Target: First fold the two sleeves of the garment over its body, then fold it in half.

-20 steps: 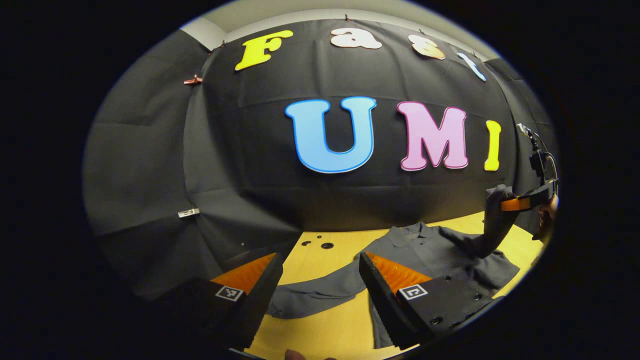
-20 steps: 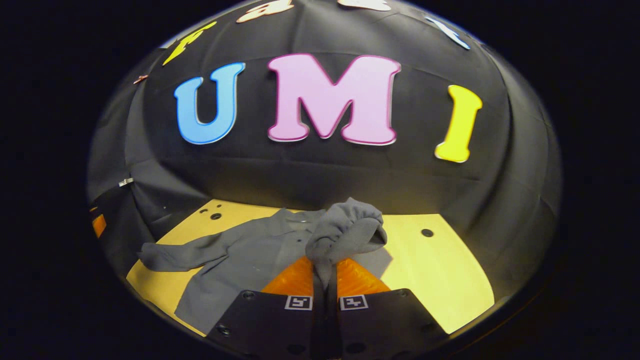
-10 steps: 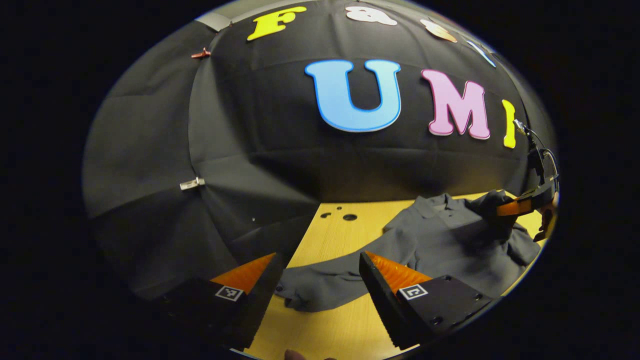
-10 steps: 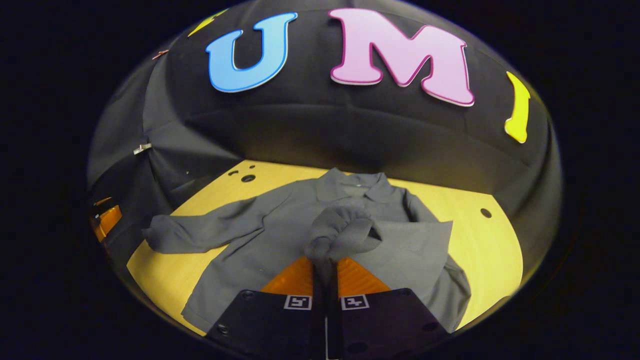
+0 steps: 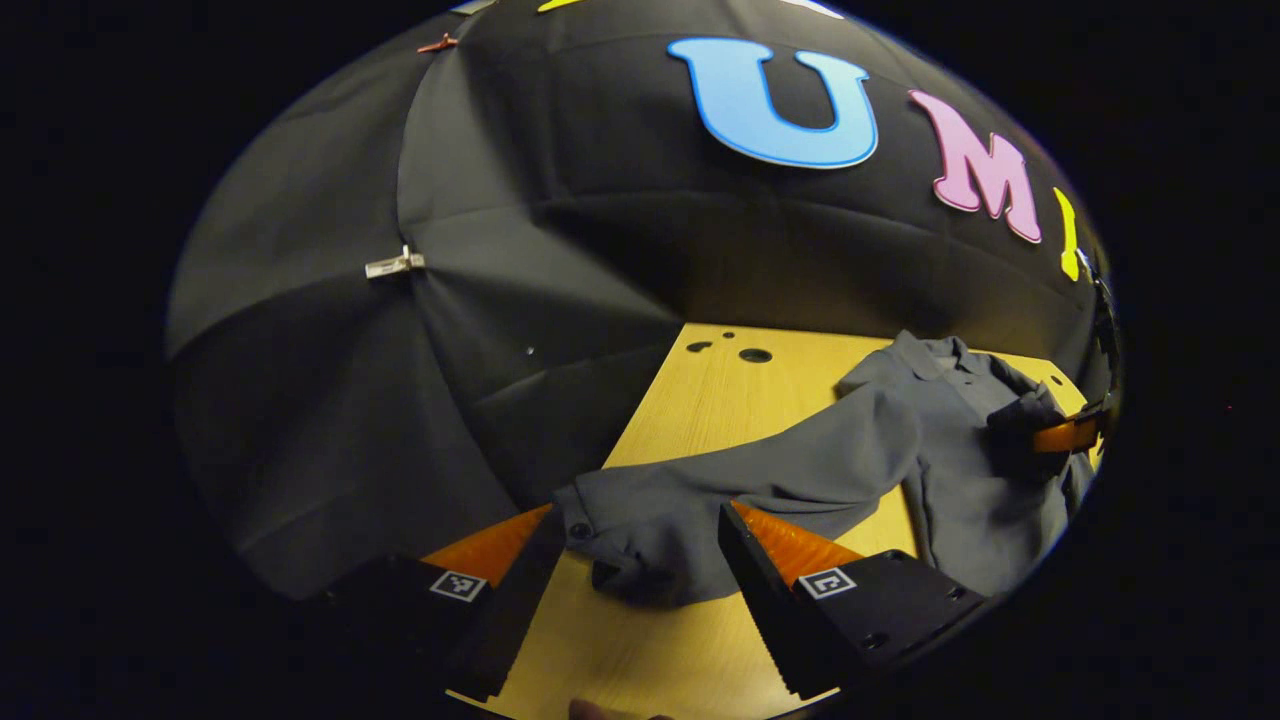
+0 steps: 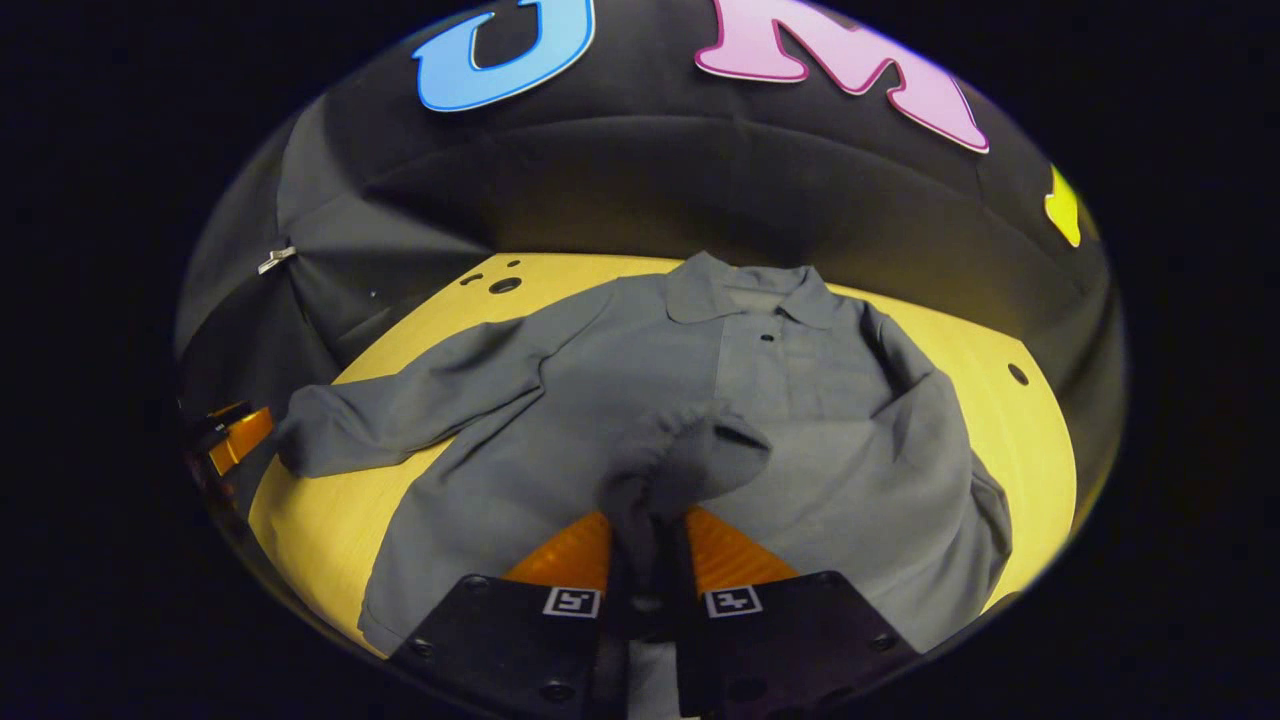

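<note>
A grey long-sleeved collared shirt point(image 6: 800, 400) lies face up on the yellow wooden table point(image 6: 320, 520), collar toward the wall. My right gripper point(image 6: 648, 515) is shut on the cuff of one sleeve point(image 6: 690, 460), holding it low over the shirt's body; it also appears at the far right of the left gripper view as the right gripper point(image 5: 1065, 435). The other sleeve point(image 5: 800, 470) stretches flat to the side. Its cuff point(image 5: 620, 560) lies between the spread fingers of my left gripper point(image 5: 638, 510), which is open and close above the table. That left gripper point(image 6: 235, 440) shows by the cuff.
The table point(image 5: 700, 400) has small round holes point(image 5: 755, 355) near the back left and another hole point(image 6: 1018, 374) at the right. Black cloth walls close in behind and at the left, with a metal clip point(image 5: 393, 266) on the seam.
My right gripper has carried the sleeve cuff down and over the shirt's body. My left gripper has dropped and moved in until the other cuff sits between its open fingers.
</note>
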`<move>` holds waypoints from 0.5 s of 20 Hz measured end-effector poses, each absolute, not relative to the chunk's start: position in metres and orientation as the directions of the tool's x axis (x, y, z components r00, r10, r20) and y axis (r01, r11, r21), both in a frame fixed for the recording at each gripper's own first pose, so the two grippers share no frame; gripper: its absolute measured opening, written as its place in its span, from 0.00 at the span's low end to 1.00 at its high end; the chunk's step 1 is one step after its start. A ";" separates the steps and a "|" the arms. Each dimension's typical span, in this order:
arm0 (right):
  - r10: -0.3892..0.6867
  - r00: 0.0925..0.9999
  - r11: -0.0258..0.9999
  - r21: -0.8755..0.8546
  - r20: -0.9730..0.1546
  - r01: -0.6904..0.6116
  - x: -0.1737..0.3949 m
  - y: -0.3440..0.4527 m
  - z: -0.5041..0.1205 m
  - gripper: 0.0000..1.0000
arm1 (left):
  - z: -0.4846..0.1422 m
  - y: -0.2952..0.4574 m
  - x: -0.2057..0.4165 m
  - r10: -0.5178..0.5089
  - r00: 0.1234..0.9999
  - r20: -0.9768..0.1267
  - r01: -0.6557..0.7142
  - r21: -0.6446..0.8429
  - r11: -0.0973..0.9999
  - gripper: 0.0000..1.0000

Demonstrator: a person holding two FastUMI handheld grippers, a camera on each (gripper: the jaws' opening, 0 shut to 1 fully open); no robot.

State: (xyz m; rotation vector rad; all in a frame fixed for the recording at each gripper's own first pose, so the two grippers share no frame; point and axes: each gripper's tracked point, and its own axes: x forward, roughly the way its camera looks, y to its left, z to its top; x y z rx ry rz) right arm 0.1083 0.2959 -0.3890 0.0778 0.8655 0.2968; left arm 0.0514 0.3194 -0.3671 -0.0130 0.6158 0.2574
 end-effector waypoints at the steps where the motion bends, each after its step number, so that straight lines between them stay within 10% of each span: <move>1: 0.301 0.605 0.953 0.209 -0.737 -0.220 0.107 0.300 -0.388 0.16 | -0.374 0.322 0.052 0.239 0.770 -0.591 -0.254 0.060 0.965 0.97; 4: 0.375 0.591 0.927 0.292 -0.714 -0.234 0.097 0.316 -0.374 0.60 | -0.394 0.328 0.050 0.257 0.731 -0.632 -0.297 0.045 0.954 0.98; 5: 0.398 0.598 0.917 0.313 -0.696 -0.247 0.095 0.318 -0.361 0.40 | -0.399 0.331 0.049 0.264 0.716 -0.646 -0.309 0.046 0.950 0.98; 6: 0.399 0.617 0.917 0.312 -0.678 -0.251 0.094 0.316 -0.351 0.66 | -0.407 0.334 0.048 0.272 0.702 -0.658 -0.321 0.049 0.946 0.98; 10: 0.396 0.660 0.916 0.322 -0.638 -0.238 0.076 0.297 -0.315 0.71 | -0.427 0.335 0.044 0.264 0.659 -0.704 -0.343 0.031 0.939 0.97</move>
